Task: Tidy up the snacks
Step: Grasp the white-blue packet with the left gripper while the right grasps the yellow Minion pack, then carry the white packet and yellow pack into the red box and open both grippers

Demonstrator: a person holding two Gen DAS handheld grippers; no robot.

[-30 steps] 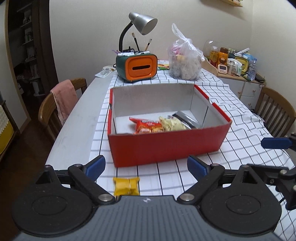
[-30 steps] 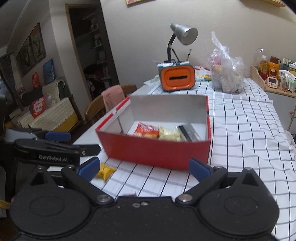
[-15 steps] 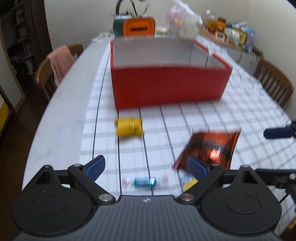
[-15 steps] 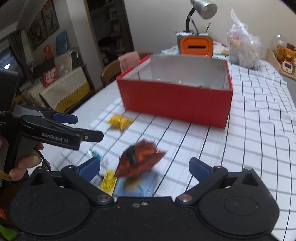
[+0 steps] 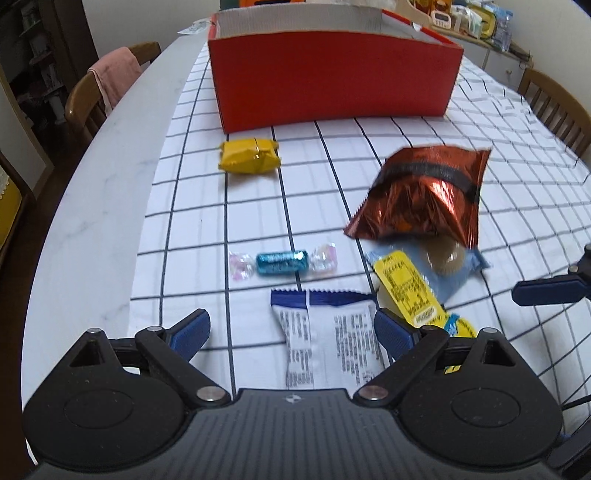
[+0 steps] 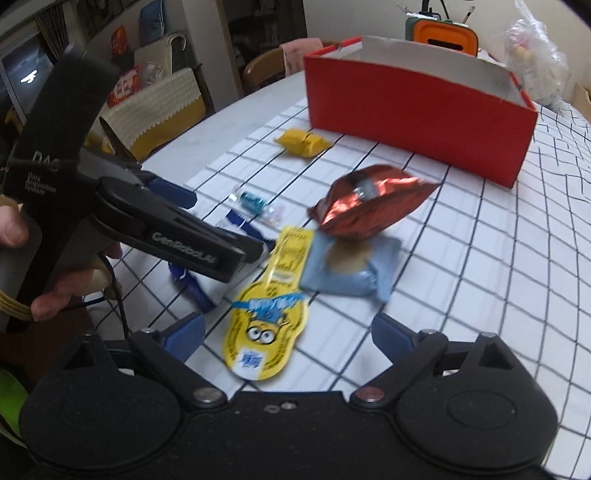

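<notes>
A red box (image 5: 332, 77) stands at the far end of the checked tablecloth; it also shows in the right wrist view (image 6: 417, 110). Loose snacks lie in front of it: a yellow packet (image 5: 249, 155), a shiny red bag (image 5: 424, 192), a blue wrapped candy (image 5: 282, 262), a white and blue packet (image 5: 328, 343), a yellow Minions pouch (image 6: 269, 314) and a light blue packet (image 6: 351, 269). My left gripper (image 5: 291, 332) is open over the white and blue packet. My right gripper (image 6: 288, 332) is open over the Minions pouch.
Wooden chairs stand at the left (image 5: 107, 85) and right (image 5: 554, 107) of the table. An orange organiser (image 6: 443, 33) and a clear plastic bag (image 6: 535, 62) sit behind the box. The bare table edge (image 5: 99, 192) runs along the left.
Both grippers have dropped low and tilted down toward the near snacks. The box now looks farther off and its inside is hidden. Both stay open.
</notes>
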